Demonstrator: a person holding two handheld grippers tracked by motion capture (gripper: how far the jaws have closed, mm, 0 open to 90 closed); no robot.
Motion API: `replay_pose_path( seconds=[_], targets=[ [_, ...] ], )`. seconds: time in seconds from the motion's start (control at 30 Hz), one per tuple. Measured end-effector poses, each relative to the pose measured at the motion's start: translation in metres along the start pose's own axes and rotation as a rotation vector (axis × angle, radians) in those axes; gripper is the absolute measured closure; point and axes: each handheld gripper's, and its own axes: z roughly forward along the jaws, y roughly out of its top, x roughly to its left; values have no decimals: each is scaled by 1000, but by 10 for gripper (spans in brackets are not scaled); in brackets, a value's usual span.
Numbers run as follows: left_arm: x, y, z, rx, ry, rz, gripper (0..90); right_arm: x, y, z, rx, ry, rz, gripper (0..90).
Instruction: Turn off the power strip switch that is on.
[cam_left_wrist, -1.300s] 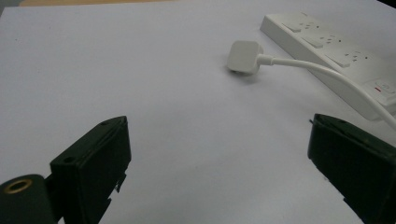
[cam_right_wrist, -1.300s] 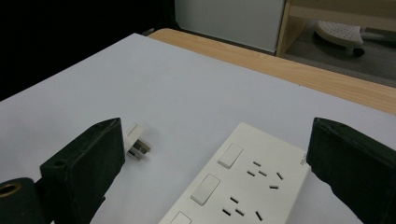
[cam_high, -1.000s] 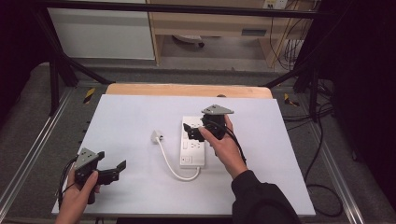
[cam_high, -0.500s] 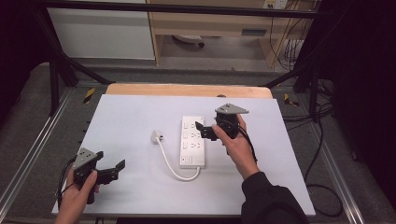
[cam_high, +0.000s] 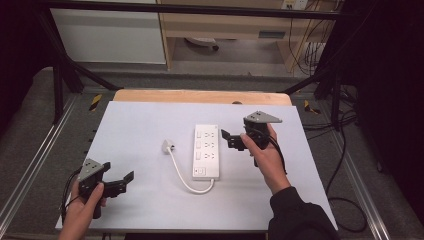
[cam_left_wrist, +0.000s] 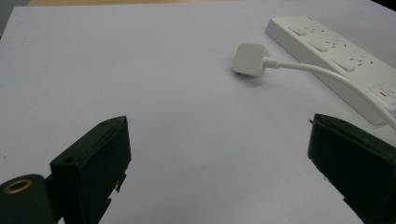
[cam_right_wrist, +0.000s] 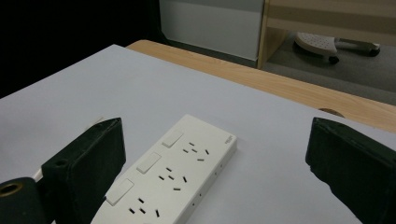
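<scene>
Both tools wide apart, nothing held.
The power strip (cam_high: 206, 151) lay mid-tabletop (cam_high: 135, 125) just beside the right tool (cam_high: 234, 140); the left tool (cam_high: 120, 182) waited near the front-left corner. A careless grab could drag the loose plug (cam_high: 167, 146).

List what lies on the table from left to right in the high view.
left gripper → plug → power strip → right gripper
</scene>
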Motion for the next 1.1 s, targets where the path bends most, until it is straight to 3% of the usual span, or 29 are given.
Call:
replay_pose_path(
  seconds=[0.8,1.1],
  targets=[
    [0,0,0,-1,-1,-2,59,-26,-19,-46,-44,-44,18,39],
    [0,0,0,-1,-1,-3,59,-37,-41,-62,-47,-69,33,38]
  ],
)
